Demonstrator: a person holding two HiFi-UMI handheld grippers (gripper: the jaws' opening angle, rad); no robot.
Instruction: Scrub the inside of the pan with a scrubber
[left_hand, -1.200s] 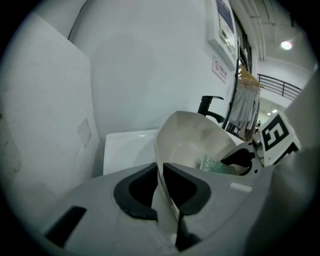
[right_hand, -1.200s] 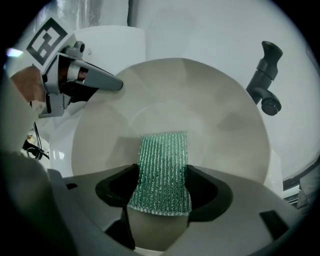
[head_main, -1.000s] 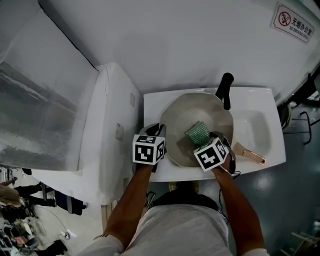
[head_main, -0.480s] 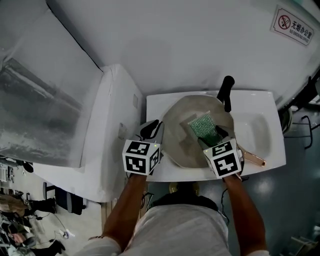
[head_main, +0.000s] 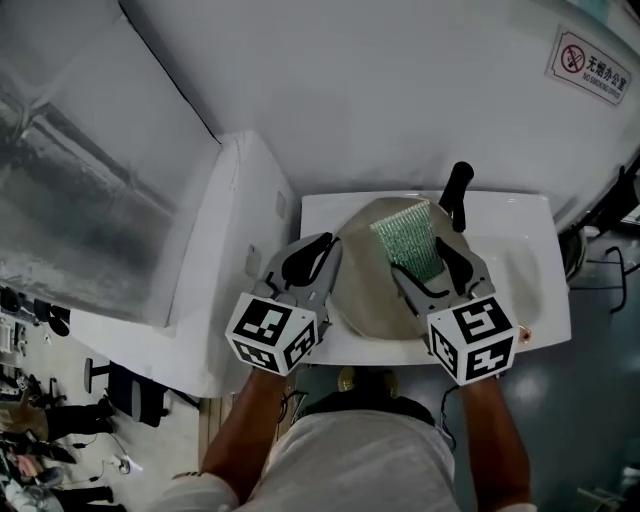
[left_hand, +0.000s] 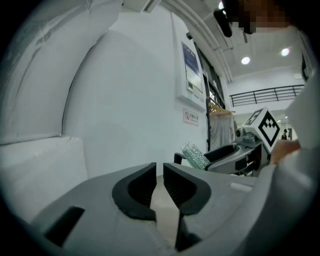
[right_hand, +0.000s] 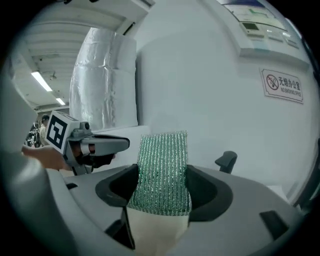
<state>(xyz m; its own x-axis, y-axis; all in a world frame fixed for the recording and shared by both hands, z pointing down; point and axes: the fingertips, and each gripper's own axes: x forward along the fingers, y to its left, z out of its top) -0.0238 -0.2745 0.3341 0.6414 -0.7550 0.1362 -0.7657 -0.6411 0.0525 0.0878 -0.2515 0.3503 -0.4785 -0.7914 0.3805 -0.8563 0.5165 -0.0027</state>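
Right tongs (head_main: 421, 262) and scrubber (head_main: 405, 232) hide much of pan (head_main: 365, 285)

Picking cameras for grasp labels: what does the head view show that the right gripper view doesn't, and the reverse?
Head view only: the whole pan in the white sink, with the left gripper at the pan's left rim. Right gripper view only: a close look at the right gripper, its jaws pressing both sides of the scrubber. Both: the green scrubber, the pan's black handle, the left gripper, and the wall sign.
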